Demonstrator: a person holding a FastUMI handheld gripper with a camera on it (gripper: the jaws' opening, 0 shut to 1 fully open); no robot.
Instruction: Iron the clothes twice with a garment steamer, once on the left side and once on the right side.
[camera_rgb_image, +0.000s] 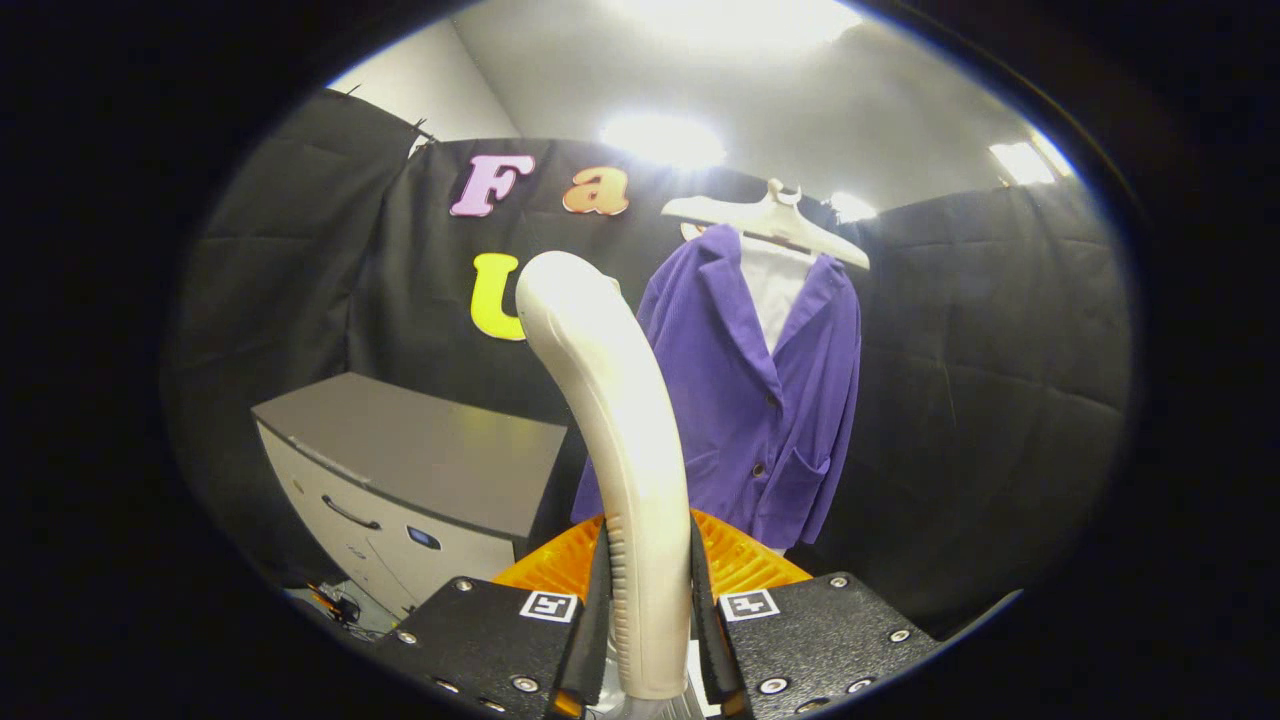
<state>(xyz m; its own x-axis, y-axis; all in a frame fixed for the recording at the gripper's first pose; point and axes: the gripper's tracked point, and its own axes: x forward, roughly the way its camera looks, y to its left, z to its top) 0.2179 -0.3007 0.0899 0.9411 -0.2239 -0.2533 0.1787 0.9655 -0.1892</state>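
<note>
A cream-white garment steamer rises from between my fingers, its curved handle pressed by both of them, its head bending away at the top. My gripper is shut on that handle. Beyond the steamer and a little to its right hangs a purple jacket on a white hanger, with a white shirt showing at the open collar. The jacket's front faces me; the steamer's handle covers part of its left edge. There is a gap between steamer and jacket.
A grey-topped white cabinet with a drawer handle stands to the left of the steamer, lower than the jacket. An orange ribbed object sits just behind my fingers. Black cloth walls close the booth behind and to both sides.
</note>
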